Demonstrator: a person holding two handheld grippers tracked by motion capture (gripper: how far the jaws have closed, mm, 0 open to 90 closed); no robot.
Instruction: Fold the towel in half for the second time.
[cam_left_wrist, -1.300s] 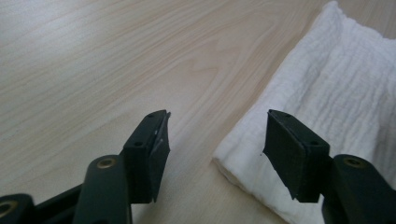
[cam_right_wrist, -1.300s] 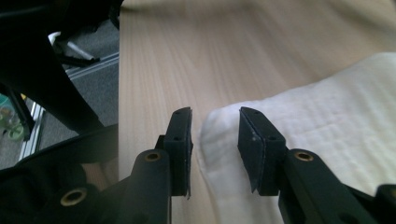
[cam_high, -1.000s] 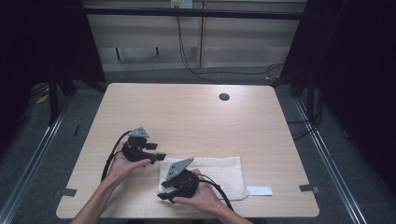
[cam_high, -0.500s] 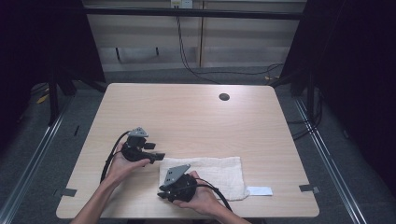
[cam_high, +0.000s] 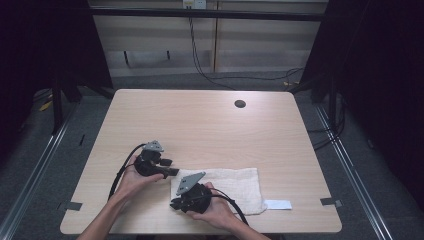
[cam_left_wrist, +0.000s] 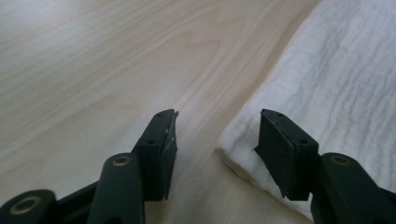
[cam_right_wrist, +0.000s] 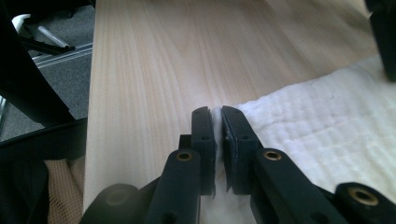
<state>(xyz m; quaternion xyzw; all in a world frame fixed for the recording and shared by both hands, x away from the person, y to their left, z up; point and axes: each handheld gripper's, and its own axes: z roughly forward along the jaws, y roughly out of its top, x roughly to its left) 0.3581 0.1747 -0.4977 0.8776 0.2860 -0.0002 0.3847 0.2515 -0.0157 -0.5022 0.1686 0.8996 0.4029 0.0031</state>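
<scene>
A white towel (cam_high: 227, 185) lies flat on the near right part of the wooden table (cam_high: 200, 125). My left gripper (cam_high: 172, 167) points at the towel's far left corner. In the left gripper view the gripper (cam_left_wrist: 219, 121) is open; its jaws have just been closing, with the towel's edge (cam_left_wrist: 243, 140) between them, next to the right pad and unpinched. My right gripper (cam_high: 175, 204) sits at the towel's near left corner. In the right gripper view the gripper (cam_right_wrist: 218, 114) has just been closing and now pinches the towel (cam_right_wrist: 317, 121) at that corner.
A small white label (cam_high: 277, 204) lies on the table just right of the towel. A dark round hole (cam_high: 240, 104) sits near the table's far edge. Grey tape pieces (cam_high: 73, 205) mark the near corners. Dark floor and cables (cam_high: 200, 55) lie beyond.
The right gripper's jaws have closed onto the towel's near left corner. The left gripper has narrowed a little at the far left corner. Both hands have stayed about where they were.
</scene>
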